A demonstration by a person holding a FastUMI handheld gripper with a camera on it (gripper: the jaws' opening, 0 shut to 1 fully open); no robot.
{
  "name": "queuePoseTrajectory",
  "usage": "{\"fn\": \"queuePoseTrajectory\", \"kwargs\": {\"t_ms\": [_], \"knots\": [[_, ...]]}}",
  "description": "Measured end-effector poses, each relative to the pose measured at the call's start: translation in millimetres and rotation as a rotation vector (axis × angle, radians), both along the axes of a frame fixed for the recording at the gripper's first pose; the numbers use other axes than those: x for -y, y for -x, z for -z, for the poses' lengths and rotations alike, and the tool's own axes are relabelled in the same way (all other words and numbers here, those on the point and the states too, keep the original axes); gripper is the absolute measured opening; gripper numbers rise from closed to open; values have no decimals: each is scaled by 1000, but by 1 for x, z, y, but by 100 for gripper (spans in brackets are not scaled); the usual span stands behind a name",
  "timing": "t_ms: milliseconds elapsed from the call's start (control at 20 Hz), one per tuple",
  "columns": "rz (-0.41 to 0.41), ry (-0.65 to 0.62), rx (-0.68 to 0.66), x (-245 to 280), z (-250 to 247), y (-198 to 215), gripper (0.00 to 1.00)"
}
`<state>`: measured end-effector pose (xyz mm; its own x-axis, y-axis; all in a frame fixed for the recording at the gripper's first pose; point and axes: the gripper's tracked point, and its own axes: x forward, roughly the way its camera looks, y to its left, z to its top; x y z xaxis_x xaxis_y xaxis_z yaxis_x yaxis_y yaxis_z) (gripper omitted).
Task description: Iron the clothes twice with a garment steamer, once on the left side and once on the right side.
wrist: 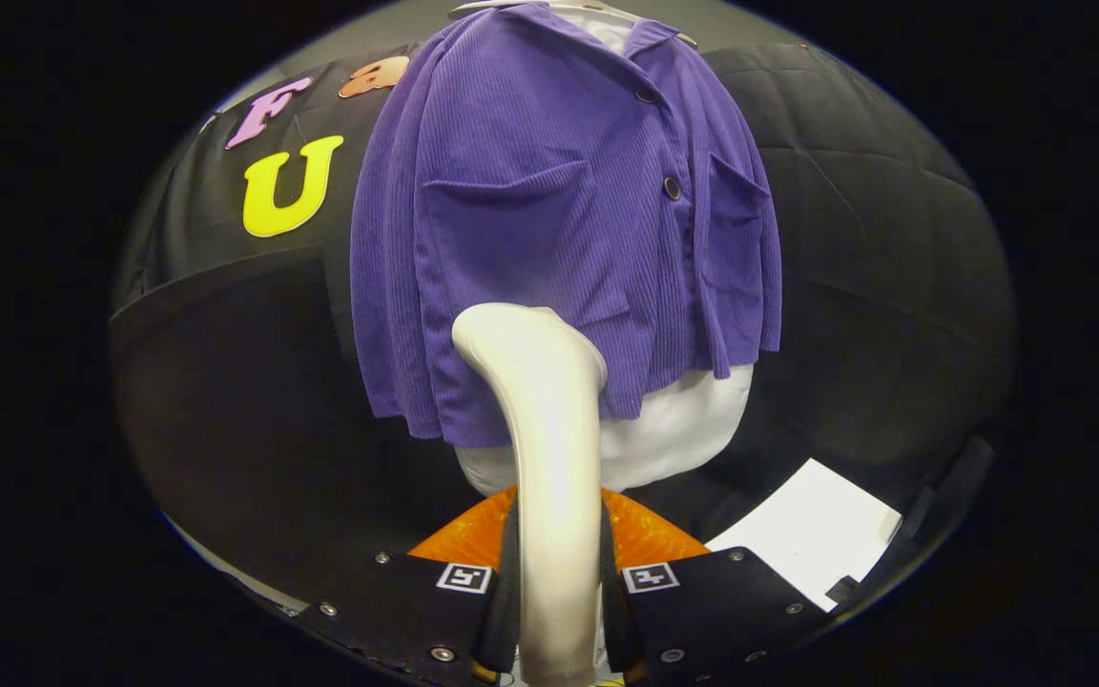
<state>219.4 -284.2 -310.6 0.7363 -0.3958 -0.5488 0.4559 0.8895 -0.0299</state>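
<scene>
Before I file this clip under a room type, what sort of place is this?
Likely a staged recording booth, not a home: black cloth walls surround a purple shirt hung over a white form. The gripper has its fingers shut on a garment steamer.

The scene is lit from above and in front, so that the purple ribbed short-sleeved jacket (549,219) is evenly bright and its ribbing is sharply resolved. Strong glare is carried by the glossy cream-white curved steamer handle (549,477), clamped between the fingers of the gripper (557,611), and detail is washed out along its middle. A soft shadow is cast under the jacket's hem onto the white rounded form (683,434) beneath. The black cloth wall (874,267) is left dim, its folds faintly shown. Straight lines are bowed strongly toward the edges by fisheye distortion, and the white sheet of paper (812,534) is slightly overexposed.
</scene>
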Motion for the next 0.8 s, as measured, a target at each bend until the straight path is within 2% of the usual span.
{"fn": "queuePoseTrajectory", "kwargs": {"t_ms": [250,350,550,800], "knots": [[-6,-19,-71,-12,27,20,36],[-3,-13,-71,-15,23,27,36],[18,25,34,-9,-30,35,36],[52,100,207,10,-134,27,35]]}}
